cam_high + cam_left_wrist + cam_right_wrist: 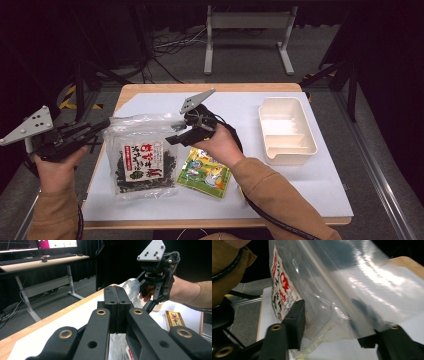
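Near the left edge of the table (150, 91), on the white mat (300, 185), a large clear bag of dried seaweed (141, 155) is being worked on by both grippers. Its printed lower half is lying flat toward the near edge, while its clear top end is being lifted off the mat, apparently so that the mouth can be reached. At that raised top corner the right gripper (176, 138) is being held, with its jaws standing part open on either side of the plastic film; in the right gripper view the film (352, 297) is passing between the two black fingers (295, 315), and it cannot be told whether the pads are yet pressing on it, so a firm pinch is not being recorded. At the bag's left side, just off the table's left edge, the left gripper (97, 127) is being held level, its jaws pressed flat together on nothing, as the left gripper view is confirming (116, 305); it is judged to be waiting to take the opposite side. Just beside the bag, toward the near edge and partly under the right hand (222, 145), a small green-and-yellow packet (205, 172) is lying. Toward the right edge a cream divided tray (287, 131) is standing clear of the work, presumably as the receiving container.
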The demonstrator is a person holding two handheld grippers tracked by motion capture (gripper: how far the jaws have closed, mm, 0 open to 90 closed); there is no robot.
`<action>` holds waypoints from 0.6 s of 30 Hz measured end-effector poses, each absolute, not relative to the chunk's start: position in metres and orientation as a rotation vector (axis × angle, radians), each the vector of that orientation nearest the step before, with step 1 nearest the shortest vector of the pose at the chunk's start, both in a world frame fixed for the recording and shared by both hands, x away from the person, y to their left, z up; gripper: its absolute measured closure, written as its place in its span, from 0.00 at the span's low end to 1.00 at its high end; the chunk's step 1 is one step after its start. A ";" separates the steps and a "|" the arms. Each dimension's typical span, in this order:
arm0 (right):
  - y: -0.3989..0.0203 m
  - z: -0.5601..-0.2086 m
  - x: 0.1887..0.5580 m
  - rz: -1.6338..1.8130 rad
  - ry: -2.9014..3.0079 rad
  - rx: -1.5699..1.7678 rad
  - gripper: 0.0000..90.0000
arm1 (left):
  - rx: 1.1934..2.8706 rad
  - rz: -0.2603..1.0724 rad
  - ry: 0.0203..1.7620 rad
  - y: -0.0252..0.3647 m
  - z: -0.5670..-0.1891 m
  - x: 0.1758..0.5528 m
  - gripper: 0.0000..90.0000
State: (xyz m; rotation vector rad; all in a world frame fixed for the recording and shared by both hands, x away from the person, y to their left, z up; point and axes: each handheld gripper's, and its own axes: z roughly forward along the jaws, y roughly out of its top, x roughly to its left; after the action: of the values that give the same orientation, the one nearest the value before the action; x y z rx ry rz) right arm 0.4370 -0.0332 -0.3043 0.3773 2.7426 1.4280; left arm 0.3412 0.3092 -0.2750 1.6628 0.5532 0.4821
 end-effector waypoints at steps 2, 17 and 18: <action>-0.033 -0.305 0.436 1.420 2.756 0.366 0.64 | 1.665 0.482 0.553 0.309 -0.275 0.341 1.00; -0.034 -0.300 0.424 1.470 2.866 0.358 0.91 | 1.632 0.469 0.517 0.308 -0.268 0.335 1.00; -0.035 -0.298 0.422 1.478 2.865 0.362 0.91 | 1.629 0.464 0.509 0.309 -0.267 0.334 1.00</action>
State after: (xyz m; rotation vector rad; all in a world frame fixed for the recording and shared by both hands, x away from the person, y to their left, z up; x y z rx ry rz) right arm 0.4220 -0.0348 -0.2984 0.3622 2.8654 1.4783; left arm 0.3343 0.3088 -0.2668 1.6292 0.5087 0.4635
